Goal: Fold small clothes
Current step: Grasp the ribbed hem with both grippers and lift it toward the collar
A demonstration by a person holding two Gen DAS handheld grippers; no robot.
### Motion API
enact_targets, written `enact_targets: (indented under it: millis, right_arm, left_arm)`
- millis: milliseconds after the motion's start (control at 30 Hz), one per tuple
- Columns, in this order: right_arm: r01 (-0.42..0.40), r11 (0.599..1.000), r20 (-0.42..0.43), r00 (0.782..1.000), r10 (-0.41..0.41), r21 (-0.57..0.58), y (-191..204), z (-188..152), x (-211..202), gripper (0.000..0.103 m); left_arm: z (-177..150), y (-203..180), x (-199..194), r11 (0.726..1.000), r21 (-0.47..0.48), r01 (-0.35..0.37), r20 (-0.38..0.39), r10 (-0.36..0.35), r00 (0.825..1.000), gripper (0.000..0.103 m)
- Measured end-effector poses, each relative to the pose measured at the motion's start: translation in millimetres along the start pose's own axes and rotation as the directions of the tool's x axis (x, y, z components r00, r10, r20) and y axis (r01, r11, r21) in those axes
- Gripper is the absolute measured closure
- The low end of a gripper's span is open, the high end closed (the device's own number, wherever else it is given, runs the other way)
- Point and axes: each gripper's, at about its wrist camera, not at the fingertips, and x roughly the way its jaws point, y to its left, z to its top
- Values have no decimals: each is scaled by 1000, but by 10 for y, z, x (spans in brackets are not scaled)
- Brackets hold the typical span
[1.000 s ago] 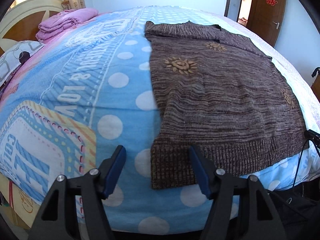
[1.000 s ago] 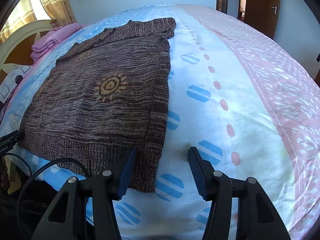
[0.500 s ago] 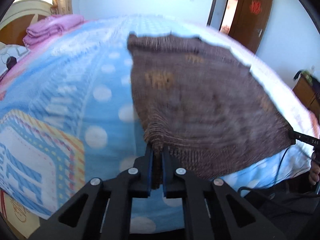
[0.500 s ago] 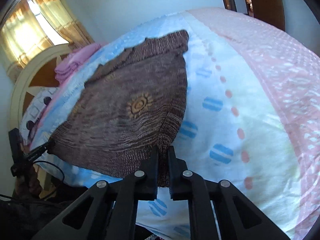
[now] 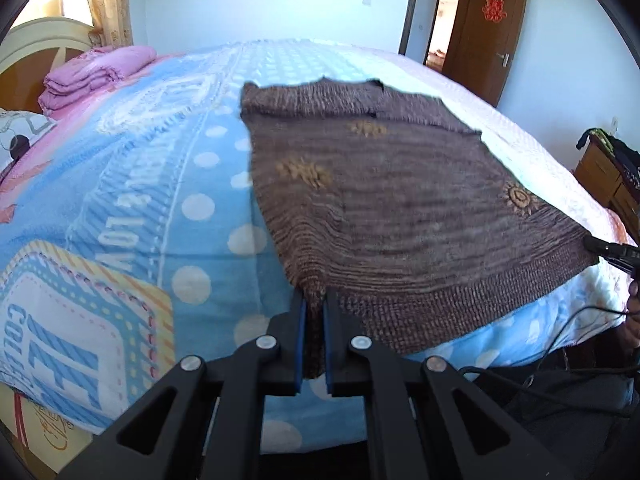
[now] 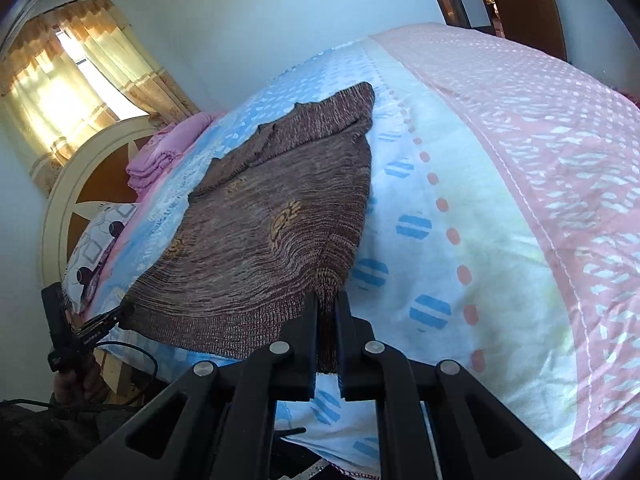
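Note:
A brown knitted sweater with tan sun motifs lies spread on the bed, hem toward me. My left gripper is shut on the hem's left corner and lifts it off the bedspread. My right gripper is shut on the hem's right corner of the same sweater, also raised. Each gripper shows at the edge of the other's view, pinching the far hem corner. The hem hangs stretched between them above the bed's front edge.
The bed has a blue dotted spread on the left and a pink and white part on the right. Folded pink bedding lies by the headboard. A wooden door and a nightstand stand at the right.
Both grippers, open around the hem corners a second ago, have shut on them and risen, lifting the sweater's front edge off the bed.

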Motion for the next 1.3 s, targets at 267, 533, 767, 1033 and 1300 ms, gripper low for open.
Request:
enact_targets:
  millis: [267,533,767,1033,1300]
  right_arm:
    - [11,997,74,997,-5,-75,214,307,-16,96]
    - [28,993,164,986,-9,-116,406,797,21,96]
    - [37,991,225,974,-7,-132,523,1372,173,96]
    - [67,987,249,968,-28,-147,578,2003,378,96]
    - [112,984,224,971,-78,-141,523,2459,840,96]
  left_arm:
    - [440,92,-182,999,22,-38,127,35,991,95]
    - [929,201,-82,999,-16,-41,188,44,981,95]
    - [1386,322,85,996,-64,-58,210,71,975,95]
    - [1954,306,179,997,-30,-77,255,82,964,95]
    - [2399,362,709,991,-23,-130,219,132,967,95]
